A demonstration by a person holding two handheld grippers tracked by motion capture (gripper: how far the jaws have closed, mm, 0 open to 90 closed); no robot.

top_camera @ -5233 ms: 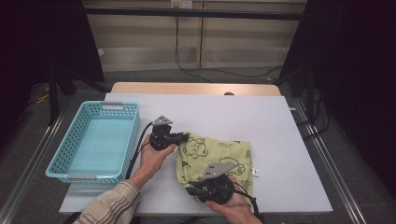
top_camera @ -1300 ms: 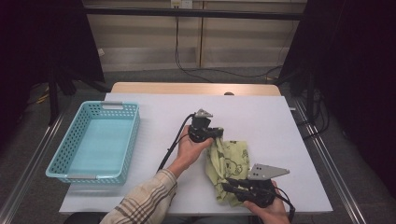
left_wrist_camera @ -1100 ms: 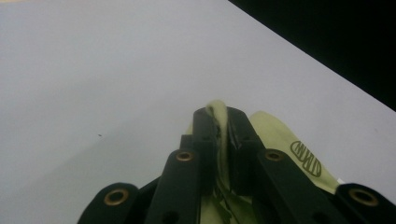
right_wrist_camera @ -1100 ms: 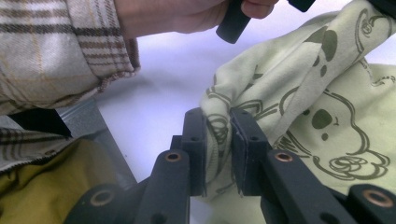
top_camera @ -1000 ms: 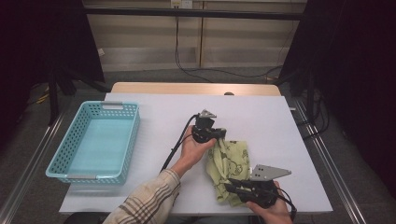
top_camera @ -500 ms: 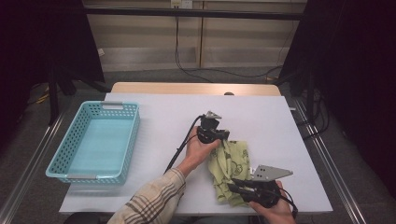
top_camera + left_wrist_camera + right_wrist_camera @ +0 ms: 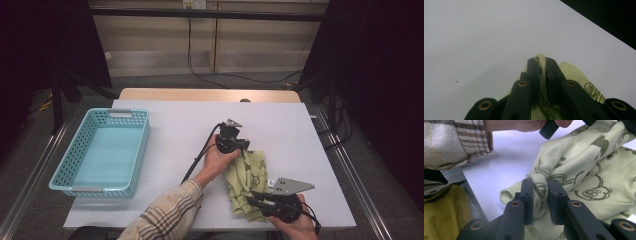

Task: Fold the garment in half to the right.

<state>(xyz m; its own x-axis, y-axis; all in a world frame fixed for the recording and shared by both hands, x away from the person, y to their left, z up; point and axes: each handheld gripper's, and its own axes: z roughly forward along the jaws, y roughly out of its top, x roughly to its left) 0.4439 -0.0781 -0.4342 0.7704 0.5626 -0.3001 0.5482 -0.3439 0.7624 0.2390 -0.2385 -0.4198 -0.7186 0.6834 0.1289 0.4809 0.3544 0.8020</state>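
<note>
A pale green cloth with dark printed figures point(image 7: 246, 180) lies bunched on the white table point(image 7: 175, 135), right of centre near the front. My left gripper point(image 7: 243, 146) is shut on the cloth's far edge; a thin fold of cloth point(image 7: 541, 62) sticks out between its jaws in the left gripper view point(image 7: 541, 65). My right gripper point(image 7: 252, 199) is shut on the cloth's near end, and a thick fold point(image 7: 539, 195) is pinched between its pads in the right gripper view point(image 7: 540, 195). A hand in a plaid sleeve point(image 7: 456, 140) holds the left gripper.
A turquoise plastic basket point(image 7: 135, 150) stands on the table's left side with nothing in it. Bare white table lies between the basket and the cloth and behind the cloth. The table's front edge point(image 7: 471, 192) runs close beside my right gripper.
Over five seconds the cloth went from a flat spread to a narrow bunch. My left gripper carried its edge rightward and away; in the last second both grippers barely moved.
</note>
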